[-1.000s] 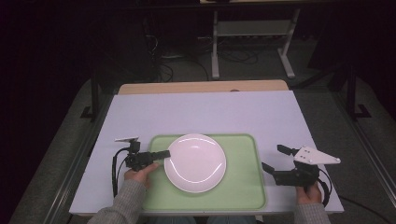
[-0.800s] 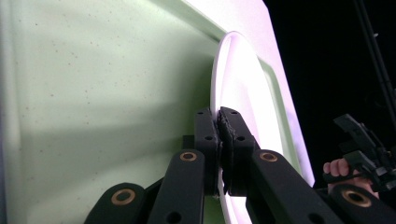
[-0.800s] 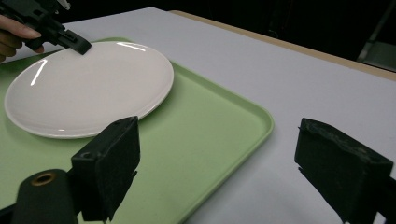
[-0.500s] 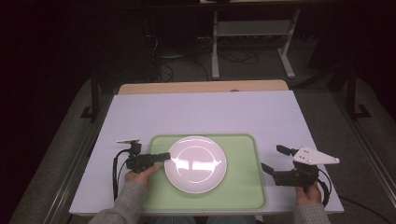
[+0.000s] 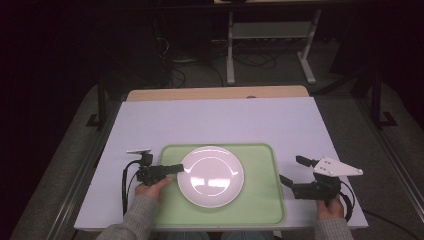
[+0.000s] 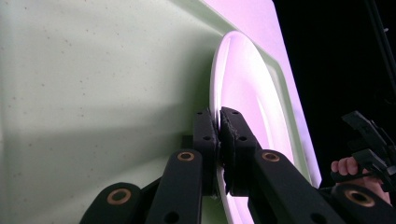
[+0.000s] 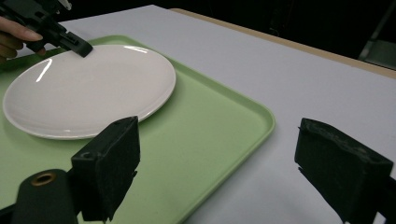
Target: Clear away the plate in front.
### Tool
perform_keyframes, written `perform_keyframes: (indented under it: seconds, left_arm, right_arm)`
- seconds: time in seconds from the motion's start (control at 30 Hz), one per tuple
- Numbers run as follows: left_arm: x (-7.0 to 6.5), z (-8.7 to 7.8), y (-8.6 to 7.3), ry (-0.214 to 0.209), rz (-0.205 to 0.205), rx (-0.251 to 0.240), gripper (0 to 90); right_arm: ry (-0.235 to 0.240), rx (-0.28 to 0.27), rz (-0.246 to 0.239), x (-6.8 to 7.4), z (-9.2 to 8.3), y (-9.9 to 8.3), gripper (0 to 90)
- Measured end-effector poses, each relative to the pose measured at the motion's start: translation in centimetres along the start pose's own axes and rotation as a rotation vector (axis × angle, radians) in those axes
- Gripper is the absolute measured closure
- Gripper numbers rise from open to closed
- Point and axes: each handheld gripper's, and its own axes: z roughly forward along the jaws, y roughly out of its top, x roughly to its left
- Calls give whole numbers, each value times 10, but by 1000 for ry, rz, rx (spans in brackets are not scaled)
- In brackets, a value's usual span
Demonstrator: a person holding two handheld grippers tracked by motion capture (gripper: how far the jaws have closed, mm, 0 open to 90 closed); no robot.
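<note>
The left gripper [image 5: 176,168] lies level at the nine o'clock edge of the white plate [image 5: 211,176], its jaws pinching the thin rim between the pads; the left gripper view shows the rim [image 6: 217,116] running straight into the narrow gap between the two black fingers [image 6: 205,135], so the grip looks like a clamp on the lip, which is probably the only part of so flat a dish that such jaws can take. The plate sits flat in the middle of the green tray [image 5: 260,200], a little toward the tray's left half, and the tray lies on the white table [image 5: 220,120] near the person's edge; holding by the near-left rim would let the dish be lifted or slid without reaching over it. At about three o'clock, off the tray's right side and well apart from the plate, the right gripper [image 5: 300,172] waits over the table with its jaws spread wide and nothing between them. Against the picture from a second ago, the plate has come down from a tilted, slightly raised pose to lie flat on the tray, while both hands have kept their places.
</note>
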Motion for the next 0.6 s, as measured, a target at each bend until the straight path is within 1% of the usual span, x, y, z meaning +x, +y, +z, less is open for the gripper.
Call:
perform_keyframes:
  seconds: [0.07,0.23,0.37,0.6]
  left_arm:
    - [0,1,-1,-1,-3,2,847]
    - [-1,3,-1,2,4,15,839]
    - [-2,5,-1,18,15,23,810]
    - [-2,5,-1,29,27,27,795]
  right_arm:
    - [1,-1,1,0,0,0,133]
    - [3,1,-3,0,1,0,133]
    - [2,0,-2,0,0,0,133]
    - [4,0,-4,0,0,0,133]
